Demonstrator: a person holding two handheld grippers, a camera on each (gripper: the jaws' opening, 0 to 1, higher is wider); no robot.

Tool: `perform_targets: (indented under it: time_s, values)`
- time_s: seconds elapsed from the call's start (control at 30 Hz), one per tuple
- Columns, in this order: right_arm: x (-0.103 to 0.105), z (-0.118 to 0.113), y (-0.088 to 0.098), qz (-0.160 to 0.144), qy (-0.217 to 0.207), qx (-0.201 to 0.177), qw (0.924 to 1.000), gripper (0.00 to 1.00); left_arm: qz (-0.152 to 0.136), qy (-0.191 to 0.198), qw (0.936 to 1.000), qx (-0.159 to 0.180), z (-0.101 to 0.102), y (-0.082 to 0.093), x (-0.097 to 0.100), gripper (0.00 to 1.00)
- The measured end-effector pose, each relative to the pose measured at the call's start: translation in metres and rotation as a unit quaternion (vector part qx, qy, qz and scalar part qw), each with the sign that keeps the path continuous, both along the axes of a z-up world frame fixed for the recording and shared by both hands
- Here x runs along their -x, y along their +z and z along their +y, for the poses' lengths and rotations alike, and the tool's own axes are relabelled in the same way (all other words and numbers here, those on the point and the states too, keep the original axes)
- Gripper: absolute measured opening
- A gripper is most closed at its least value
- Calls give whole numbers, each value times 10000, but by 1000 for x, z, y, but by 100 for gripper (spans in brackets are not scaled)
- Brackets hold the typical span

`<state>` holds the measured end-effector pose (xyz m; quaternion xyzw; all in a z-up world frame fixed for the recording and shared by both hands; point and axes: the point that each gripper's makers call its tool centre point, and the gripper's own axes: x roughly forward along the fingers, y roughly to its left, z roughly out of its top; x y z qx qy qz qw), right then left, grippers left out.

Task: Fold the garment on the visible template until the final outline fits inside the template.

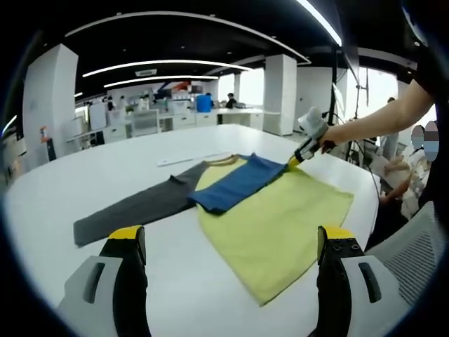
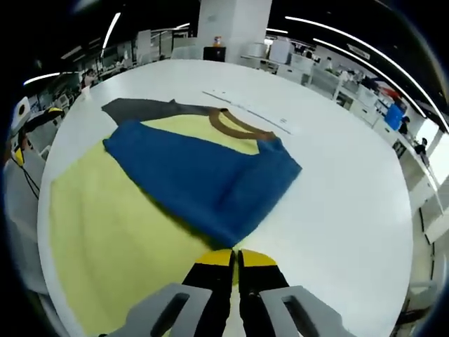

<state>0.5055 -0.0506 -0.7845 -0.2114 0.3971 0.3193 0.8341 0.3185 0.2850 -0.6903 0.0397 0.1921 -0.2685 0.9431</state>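
Observation:
A shirt with a yellow body lies flat on the white table. Its grey sleeve stretches out sideways. The blue sleeve is folded across the chest, below the brown collar. My right gripper, held by a hand, is shut at the shirt's edge where the blue fold begins, and cloth runs under its tips. My left gripper hovers open in front of the shirt's hem side, touching nothing.
A thin pale marked strip lies on the table beyond the collar. The table's rounded edge runs close to the yellow body. A seated person is at the right, with office desks and pillars behind.

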Motion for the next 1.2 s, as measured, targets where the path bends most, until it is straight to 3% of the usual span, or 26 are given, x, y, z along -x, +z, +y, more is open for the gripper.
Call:
perform_targets:
  time_s: [0.43,0.8,1.0,1.2]
  values:
    - [1,-19,-10,176,-365,-37,9992,0,49,90,9999,-64,8,-3,1,99]
    - [1,-20,-9,209,-559,-293,9978,0,47,105,9999,-106,10,-3,-1,99]
    - [0,-19,0,161,-655,-612,9958,22,48,82,9999,-103,9,-2,-3,99]
    - [3,-10,15,27,-593,-976,9934,53,46,60,9999,-70,7,-1,-4,99]
